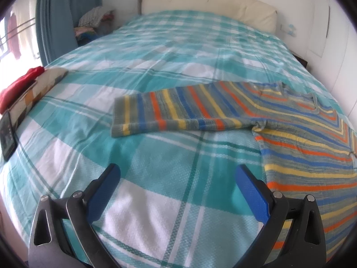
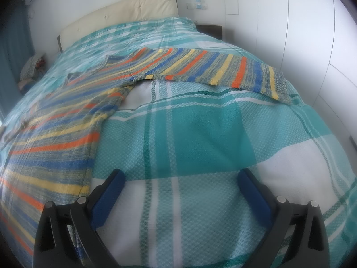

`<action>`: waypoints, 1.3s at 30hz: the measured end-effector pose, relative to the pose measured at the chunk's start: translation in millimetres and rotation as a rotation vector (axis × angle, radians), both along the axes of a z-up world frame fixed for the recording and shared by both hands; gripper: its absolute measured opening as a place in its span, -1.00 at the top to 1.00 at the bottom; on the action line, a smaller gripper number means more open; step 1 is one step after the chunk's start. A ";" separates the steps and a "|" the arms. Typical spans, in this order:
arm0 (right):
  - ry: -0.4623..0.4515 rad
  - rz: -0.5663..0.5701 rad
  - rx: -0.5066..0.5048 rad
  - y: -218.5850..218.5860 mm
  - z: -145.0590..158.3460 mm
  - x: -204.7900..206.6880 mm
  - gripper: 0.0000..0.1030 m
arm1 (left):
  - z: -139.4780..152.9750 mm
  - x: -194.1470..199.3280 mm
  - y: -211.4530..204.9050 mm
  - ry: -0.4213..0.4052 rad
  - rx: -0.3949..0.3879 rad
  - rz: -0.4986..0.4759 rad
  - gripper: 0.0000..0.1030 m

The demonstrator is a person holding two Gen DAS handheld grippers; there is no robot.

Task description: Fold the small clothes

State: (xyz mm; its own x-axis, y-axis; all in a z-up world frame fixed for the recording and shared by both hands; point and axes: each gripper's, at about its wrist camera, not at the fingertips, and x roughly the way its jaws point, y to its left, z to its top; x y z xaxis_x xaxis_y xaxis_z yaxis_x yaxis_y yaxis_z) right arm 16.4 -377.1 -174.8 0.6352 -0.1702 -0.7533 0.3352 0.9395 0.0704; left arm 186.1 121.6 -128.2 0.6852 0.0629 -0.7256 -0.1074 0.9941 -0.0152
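Note:
A striped knit sweater (image 1: 301, 134) in orange, blue, yellow and grey lies spread flat on the bed. In the left wrist view its body is at the right and one sleeve (image 1: 178, 111) stretches out to the left. In the right wrist view the sweater's body (image 2: 55, 134) is at the left and the other sleeve (image 2: 212, 69) stretches to the right. My left gripper (image 1: 178, 172) is open and empty, above the bedspread just left of the sweater's hem. My right gripper (image 2: 179, 176) is open and empty, above the bedspread just right of the hem.
The bed has a teal and white checked bedspread (image 1: 156, 178) and a cream headboard (image 1: 212, 6). At the left edge lie a red garment (image 1: 17, 84) on a checked folded cloth (image 1: 38, 91) and a dark phone (image 1: 6, 134). White wardrobe doors (image 2: 301, 44) stand right.

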 end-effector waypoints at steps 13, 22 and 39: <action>0.000 0.000 0.000 0.1 0.0 -0.2 -0.96 | 0.3 -1.1 0.2 -0.007 0.005 0.005 -0.99; 0.000 0.000 -0.001 0.3 0.0 -0.1 -0.96 | 0.3 -0.3 1.8 -0.009 0.004 0.013 -0.99; -0.250 -0.259 0.585 -202.8 61.3 -12.1 -0.81 | 2.5 -1.5 0.3 -0.041 -0.011 0.019 -0.99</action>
